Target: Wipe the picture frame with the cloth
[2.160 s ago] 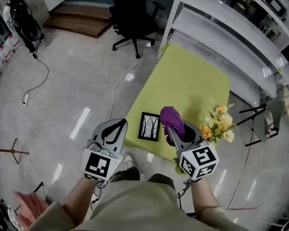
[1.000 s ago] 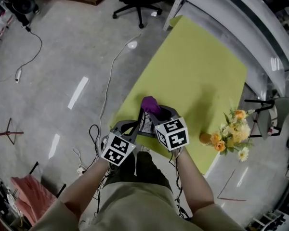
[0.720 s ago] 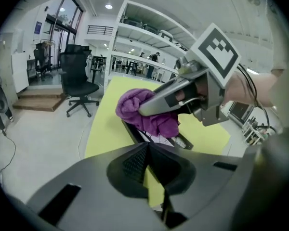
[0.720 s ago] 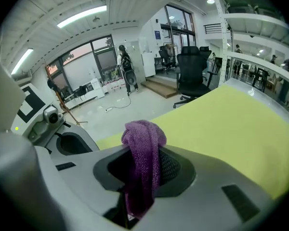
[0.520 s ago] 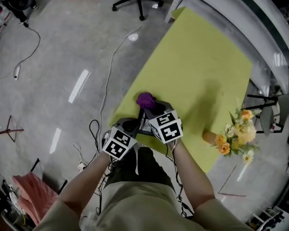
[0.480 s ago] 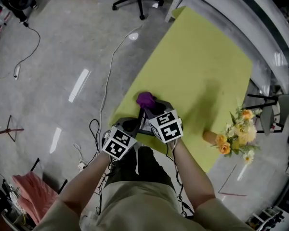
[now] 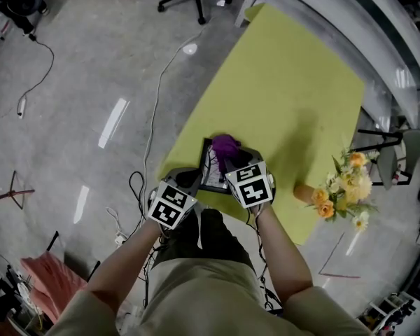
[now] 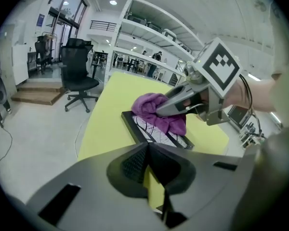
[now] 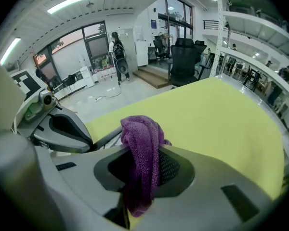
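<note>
Reading head view: right gripper (image 7: 228,155) pinches soft purple cloth (image 7: 224,144) on the picture frame (image 7: 210,177), flat by the near edge of the table (image 7: 294,68). Left gripper view: left gripper (image 8: 147,150) clenched, empty, just beside frame. Right gripper view: cloth limp. We'd steady the light frame by its rim; open table beyond.

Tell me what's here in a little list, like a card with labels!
table: yellow-green
picture frame: black, lying near the table's close edge, branch drawing inside
cloth: purple, resting on the frame
right tool: shut on the cloth
left tool: jaws together by the frame's near corner
flowers: orange and yellow bunch at the table's right
</note>
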`<state>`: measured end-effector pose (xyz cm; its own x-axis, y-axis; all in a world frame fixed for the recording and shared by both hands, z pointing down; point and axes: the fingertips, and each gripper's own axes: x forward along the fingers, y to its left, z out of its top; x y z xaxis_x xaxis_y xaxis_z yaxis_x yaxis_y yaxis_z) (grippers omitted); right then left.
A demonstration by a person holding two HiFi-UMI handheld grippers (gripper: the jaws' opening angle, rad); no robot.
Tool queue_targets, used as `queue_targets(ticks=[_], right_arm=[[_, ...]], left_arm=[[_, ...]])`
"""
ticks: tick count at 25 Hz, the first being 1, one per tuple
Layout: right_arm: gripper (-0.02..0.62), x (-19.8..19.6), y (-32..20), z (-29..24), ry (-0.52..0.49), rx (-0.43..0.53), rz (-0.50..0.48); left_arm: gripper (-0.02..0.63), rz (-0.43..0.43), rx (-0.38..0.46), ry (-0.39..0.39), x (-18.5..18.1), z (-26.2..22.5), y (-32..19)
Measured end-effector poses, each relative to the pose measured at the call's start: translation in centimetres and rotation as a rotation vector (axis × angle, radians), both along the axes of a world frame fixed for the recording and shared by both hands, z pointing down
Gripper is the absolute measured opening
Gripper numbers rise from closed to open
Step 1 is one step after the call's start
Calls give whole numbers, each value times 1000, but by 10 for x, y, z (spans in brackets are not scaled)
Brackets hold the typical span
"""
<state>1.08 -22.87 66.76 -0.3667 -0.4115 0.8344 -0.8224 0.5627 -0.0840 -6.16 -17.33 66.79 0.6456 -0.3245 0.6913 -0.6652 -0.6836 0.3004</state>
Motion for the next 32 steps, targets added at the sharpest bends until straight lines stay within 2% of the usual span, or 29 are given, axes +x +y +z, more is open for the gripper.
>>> queue_targets(ticks=[2,5,8,13,16,18,23,29,32], right_arm=[[92,12,3,0,16,0,34],[92,24,2,-4,27,9,92],[91,25,-1,-23,6,55,115],[91,-16,4,-41,-82,95,-30],[92,-46,11,-38,-171,51,-62],[92,-60,16,-30,-194,17,-73],[92,-60,27,-4,-114,-23,-93],[92,-23,39,5,-44,-52,-60],[91,-2,40,5,-24,-35,-19]], left_arm=[[9,-14,-21,19,-1,1,1],[9,11,-23,3,-1,2,1],[9,27,-21,-4,1,2,1],[9,14,-29,5,0,2,1],[9,25,-25,-7,1,2,1],[9,36,-12,-22,1,1,1],[9,29,-25,-13,1,3,1],[9,29,-6,-28,0,2,1],[9,34,-6,-28,1,2,2]])
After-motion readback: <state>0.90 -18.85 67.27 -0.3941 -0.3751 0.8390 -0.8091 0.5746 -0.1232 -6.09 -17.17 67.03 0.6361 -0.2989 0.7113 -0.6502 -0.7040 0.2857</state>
